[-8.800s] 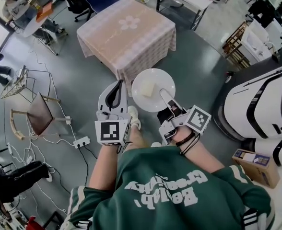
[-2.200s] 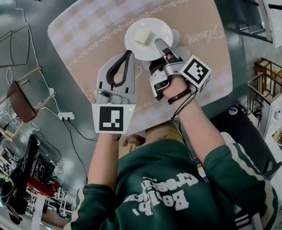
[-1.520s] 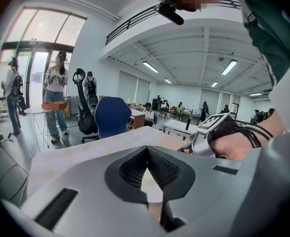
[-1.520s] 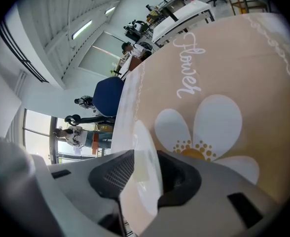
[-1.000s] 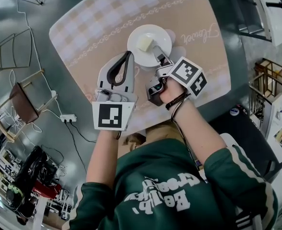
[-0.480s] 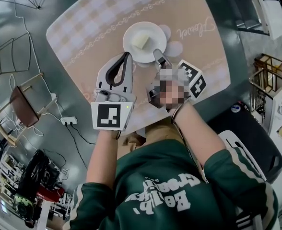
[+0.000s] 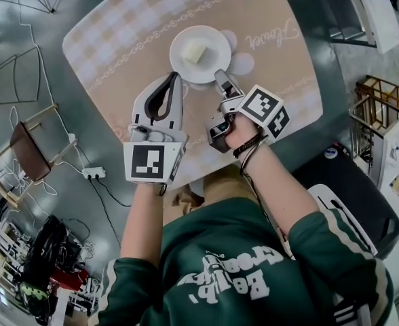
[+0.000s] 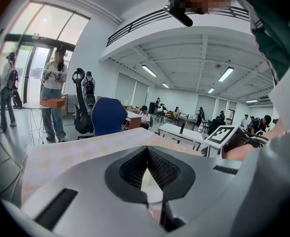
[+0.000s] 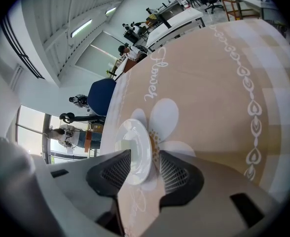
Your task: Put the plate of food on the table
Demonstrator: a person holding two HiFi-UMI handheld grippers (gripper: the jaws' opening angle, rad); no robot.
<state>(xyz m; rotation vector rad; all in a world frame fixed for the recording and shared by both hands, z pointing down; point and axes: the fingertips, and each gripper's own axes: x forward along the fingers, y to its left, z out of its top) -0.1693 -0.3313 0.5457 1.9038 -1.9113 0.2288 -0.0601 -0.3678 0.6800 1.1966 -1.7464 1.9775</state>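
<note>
A white plate (image 7: 200, 45) with a pale block of food (image 7: 194, 53) rests on the table (image 7: 118, 39), which has a tan checked cloth with a flower print. My right gripper (image 7: 220, 77) sits at the plate's near rim. In the right gripper view its jaws (image 9: 144, 169) stand apart, the plate (image 9: 135, 149) flat on the cloth just ahead, its near rim in the gap. My left gripper (image 7: 174, 78) hovers left of the plate with nothing in it. In the left gripper view its tips (image 8: 147, 152) meet.
Wooden chairs (image 7: 30, 141) and a power strip (image 7: 91, 173) with cables lie on the floor to the left. A wooden rack (image 7: 379, 104) stands right of the table. Beyond the table are a blue office chair (image 8: 108, 116), a white desk (image 8: 179, 131) and people standing (image 8: 54, 83).
The plate was carried from over the floor onto the table. In the last second the right gripper's jaws parted from the rim and drew back slightly. The left gripper stayed shut.
</note>
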